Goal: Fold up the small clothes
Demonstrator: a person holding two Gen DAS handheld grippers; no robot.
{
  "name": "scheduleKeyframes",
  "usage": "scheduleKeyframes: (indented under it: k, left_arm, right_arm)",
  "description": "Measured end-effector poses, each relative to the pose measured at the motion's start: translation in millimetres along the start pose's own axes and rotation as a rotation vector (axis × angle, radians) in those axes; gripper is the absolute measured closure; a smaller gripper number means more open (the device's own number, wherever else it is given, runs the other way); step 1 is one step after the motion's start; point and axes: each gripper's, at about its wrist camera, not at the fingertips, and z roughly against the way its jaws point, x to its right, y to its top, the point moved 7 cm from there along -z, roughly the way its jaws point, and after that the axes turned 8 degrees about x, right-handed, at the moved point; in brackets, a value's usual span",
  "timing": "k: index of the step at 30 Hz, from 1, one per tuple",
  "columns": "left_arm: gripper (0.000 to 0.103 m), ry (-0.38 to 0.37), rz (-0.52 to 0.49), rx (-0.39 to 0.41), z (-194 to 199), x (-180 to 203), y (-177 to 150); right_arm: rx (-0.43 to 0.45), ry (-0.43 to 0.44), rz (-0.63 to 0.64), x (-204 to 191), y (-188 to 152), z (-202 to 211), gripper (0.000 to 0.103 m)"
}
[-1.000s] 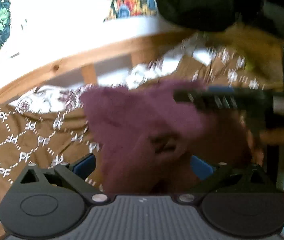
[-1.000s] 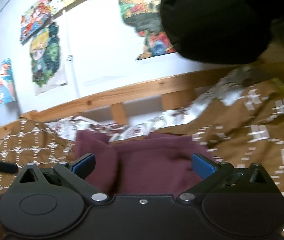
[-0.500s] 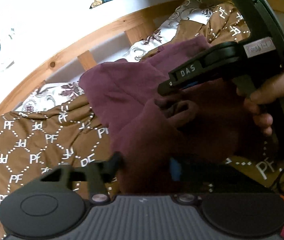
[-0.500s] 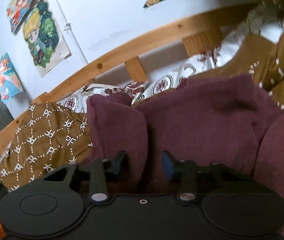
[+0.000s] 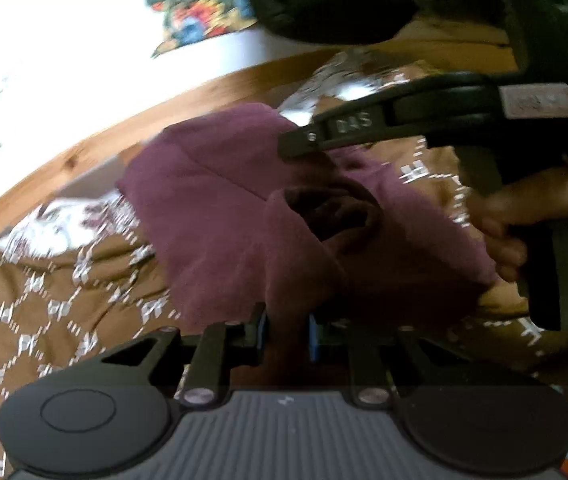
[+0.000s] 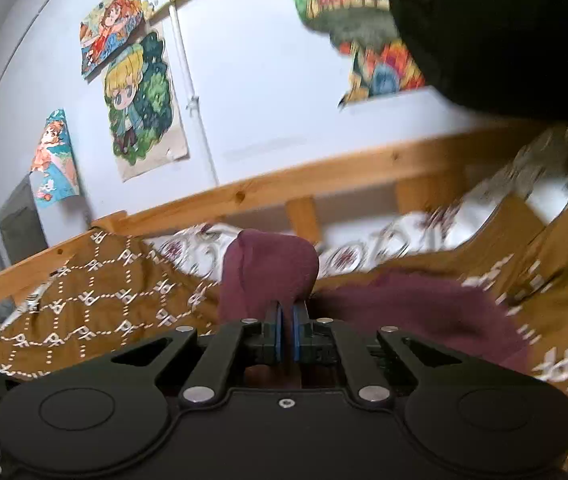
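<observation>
Maroon garment on brown bedspread | left gripper fingers closing on it | right gripper fingers clamp it

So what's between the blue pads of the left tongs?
A fold of the maroon garment sits between the closing jaws of the left tongs, seen in the left wrist view.

We see the left gripper pointing down, its jaws closing on a fold of maroon cloth. Our right gripper is held nearly level, pads pinched tight on the same cloth. A bare hand wraps the right gripper's handle.
</observation>
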Motion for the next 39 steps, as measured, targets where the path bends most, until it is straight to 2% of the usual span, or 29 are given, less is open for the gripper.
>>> scheduleKeyframes:
  k: [3,7,14,19,23,25,30,34,36,39]
  left_arm:
    - [0.082,-0.052,-0.009,0.018,-1,12,6]
    - [0.082,-0.111,-0.012,0.028,-4,30,10]
    - [0.081,-0.158,-0.013,0.035,-13,49,18]
    - [0.08,-0.17,0.003,0.019,-11,48,14]
    - [0.075,-0.173,0.009,0.009,-6,49,10]
    - [0.069,-0.177,0.016,0.011,-4,48,11]
    - [0.029,-0.209,0.082,0.035,11,38,12]
    - [0.016,-0.193,0.19,0.046,20,17,12]
    - [0.008,-0.17,0.284,0.046,21,0,10]
    - [0.002,-0.126,0.446,0.032,18,-25,3]
  right_arm:
    - [0.013,-0.053,0.006,15,8,15,0.098]
    - [-0.013,-0.143,-0.018,41,6,34,0.098]
    - [-0.088,-0.304,-0.091,86,-1,49,0.098]
    - [-0.137,-0.337,-0.127,93,-11,52,0.098]
    - [-0.16,-0.35,-0.125,93,-18,58,0.098]
    - [-0.168,-0.356,-0.133,93,-20,57,0.098]
    - [-0.161,-0.374,-0.127,96,-21,58,0.098]
    - [-0.159,-0.391,-0.123,98,-21,60,0.098]
    - [-0.174,-0.399,-0.134,98,-24,60,0.098]
    - [-0.211,-0.429,-0.148,97,-36,65,0.096]
